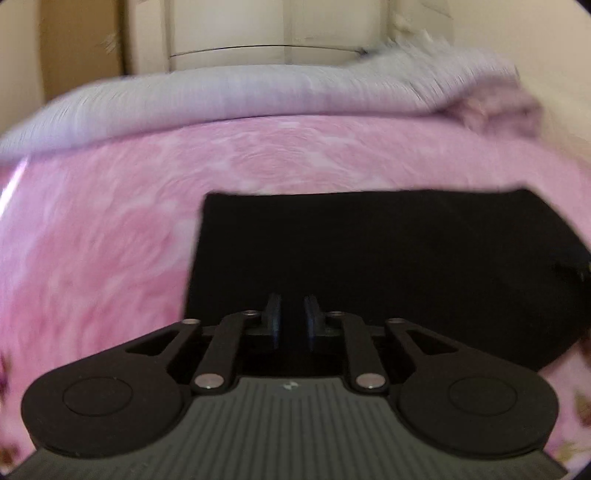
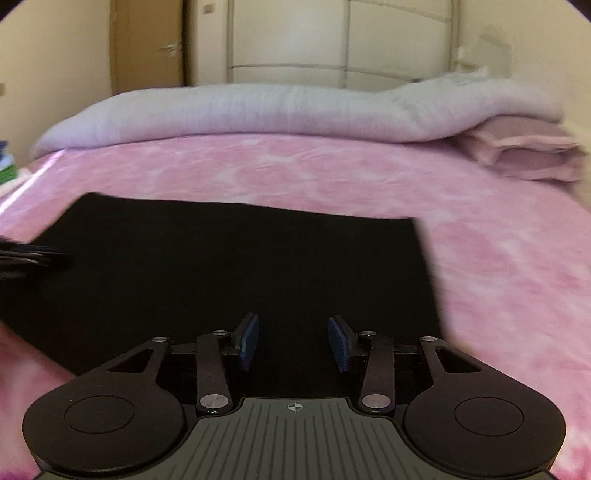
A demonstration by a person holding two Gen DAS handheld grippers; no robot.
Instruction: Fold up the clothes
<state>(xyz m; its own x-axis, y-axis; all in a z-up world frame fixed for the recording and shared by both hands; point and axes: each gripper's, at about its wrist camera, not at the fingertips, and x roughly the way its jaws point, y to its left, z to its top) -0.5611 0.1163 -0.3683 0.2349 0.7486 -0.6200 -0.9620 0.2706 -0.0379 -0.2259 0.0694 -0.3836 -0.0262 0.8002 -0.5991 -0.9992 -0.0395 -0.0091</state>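
While the left wrist view is smeared by blur, it shows the left gripper (image 1: 292, 317) low at 6 o'clock, its blue-padded fingers (image 1: 274, 321) drawn close with only a narrow dark slot between them; whether any fabric sits in that slot cannot be told against the dark cloth behind. The black garment (image 1: 369, 258) lies flat as a straight-edged panel on the pink patterned bedspread (image 1: 110, 229), filling the centre and stretching toward 3 o'clock, where a dark blurred piece of the other tool (image 1: 572, 264) shows at the frame's edge. A pale lilac blanket (image 1: 258, 96) runs across 12 o'clock, with a folded pink cloth (image 1: 498, 110) at 2 o'clock and a cream wardrobe (image 1: 277, 29) behind. In the right wrist view, the right gripper (image 2: 293, 341) sits at 6 o'clock with its fingers (image 2: 248, 341) clearly spread and nothing between them, hovering over the near edge of the black garment (image 2: 221, 266), which spreads from centre toward 9 o'clock. The left gripper (image 2: 29, 254) appears blurred at 9 o'clock over the garment's corner.
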